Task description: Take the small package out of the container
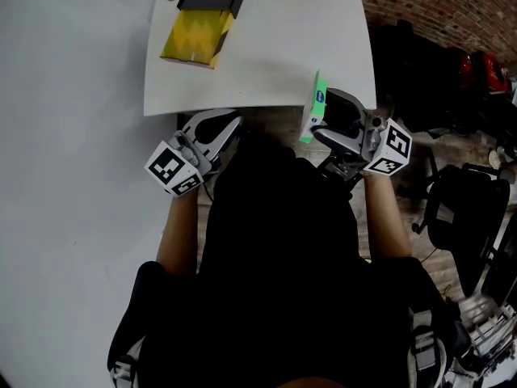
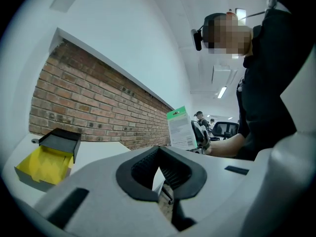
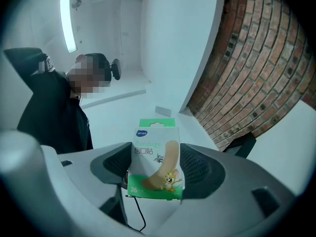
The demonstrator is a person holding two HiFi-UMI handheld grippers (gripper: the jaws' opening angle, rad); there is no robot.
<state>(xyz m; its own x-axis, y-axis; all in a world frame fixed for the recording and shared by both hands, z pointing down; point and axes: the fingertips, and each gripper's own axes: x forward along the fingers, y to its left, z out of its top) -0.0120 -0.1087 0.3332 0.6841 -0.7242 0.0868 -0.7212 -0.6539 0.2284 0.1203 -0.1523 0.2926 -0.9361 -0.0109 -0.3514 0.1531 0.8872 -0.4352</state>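
Observation:
The small package (image 1: 317,95), a green and white plaster box, is held upright in my right gripper (image 1: 327,113), just off the near right edge of the white table (image 1: 266,63). In the right gripper view the pads press both sides of the package (image 3: 155,162) and the right gripper (image 3: 155,171) is shut on it. The container (image 1: 198,35), a yellow box with a black part at its far end, lies at the table's far left, well away from both grippers. My left gripper (image 1: 230,124) hovers at the table's near edge; its jaws meet at the tips with nothing between them (image 2: 159,154).
A brick wall (image 1: 436,2) runs behind the table. Black office chairs (image 1: 464,208) stand on the floor to the right. The left gripper view shows the container (image 2: 47,162) to its left and the package (image 2: 180,130) straight ahead.

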